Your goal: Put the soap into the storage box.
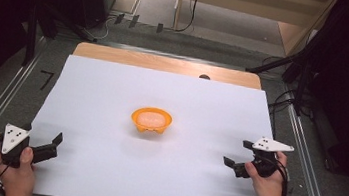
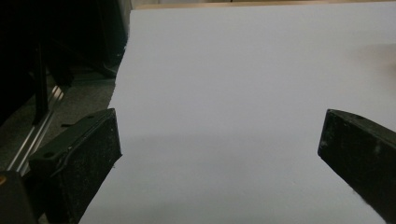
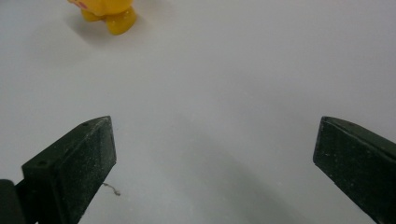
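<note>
- Orange plastic bowl with pale pink contents: centre of white paper sheet.
- Left gripper: jaws wide apart, empty, near-left corner.
- Right gripper: jaws wide apart, empty, near-right, well apart from bowl.

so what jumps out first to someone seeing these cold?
The orange bowl stands alone in the middle of the white sheet that covers the table, with something pale pink inside it. Next are the two grippers at the near edge, the left gripper and the right gripper, both open and well apart from the bowl.
</note>
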`<state>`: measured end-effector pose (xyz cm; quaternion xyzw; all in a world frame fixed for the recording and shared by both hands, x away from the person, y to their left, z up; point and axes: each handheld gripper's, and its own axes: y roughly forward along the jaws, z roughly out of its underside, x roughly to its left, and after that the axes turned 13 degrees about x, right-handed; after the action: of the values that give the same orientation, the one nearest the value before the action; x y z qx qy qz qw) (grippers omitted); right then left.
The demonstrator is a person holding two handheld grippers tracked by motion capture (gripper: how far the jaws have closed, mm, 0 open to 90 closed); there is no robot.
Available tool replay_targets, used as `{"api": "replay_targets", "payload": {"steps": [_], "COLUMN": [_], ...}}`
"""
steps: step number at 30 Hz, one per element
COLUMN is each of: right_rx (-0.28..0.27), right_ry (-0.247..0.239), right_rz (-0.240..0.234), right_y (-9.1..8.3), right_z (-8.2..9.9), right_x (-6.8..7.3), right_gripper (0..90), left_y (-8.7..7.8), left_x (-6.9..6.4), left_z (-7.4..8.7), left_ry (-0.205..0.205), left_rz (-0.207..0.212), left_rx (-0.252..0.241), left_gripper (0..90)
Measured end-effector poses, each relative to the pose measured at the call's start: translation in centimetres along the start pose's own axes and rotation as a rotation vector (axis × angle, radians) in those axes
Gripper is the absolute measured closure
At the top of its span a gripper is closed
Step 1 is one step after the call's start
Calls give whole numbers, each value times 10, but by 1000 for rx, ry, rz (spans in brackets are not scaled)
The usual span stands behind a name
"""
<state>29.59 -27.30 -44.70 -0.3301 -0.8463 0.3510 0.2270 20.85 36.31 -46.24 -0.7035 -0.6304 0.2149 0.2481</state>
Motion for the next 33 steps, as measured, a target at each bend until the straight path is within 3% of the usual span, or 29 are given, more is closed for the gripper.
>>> {"api": "replay_targets", "payload": {"steps": [18, 22, 33], "right_rx": [-109, -172, -267], "right_ry": [138, 189, 226], "right_rz": [64, 85, 105], "right_y": [-33, -46, -46], "right_z": [70, 88, 110], "right_x": [-21, -25, -27], "right_gripper": [0, 0, 0], "left_y": [0, 0, 1], "left_x": [-1, -2, -1], "left_z": [0, 0, 0], "left_ry": [9, 10, 6], "left_rz": [-6, -8, -3], "left_rx": [0, 1, 6], "left_gripper": [0, 0, 0]}}
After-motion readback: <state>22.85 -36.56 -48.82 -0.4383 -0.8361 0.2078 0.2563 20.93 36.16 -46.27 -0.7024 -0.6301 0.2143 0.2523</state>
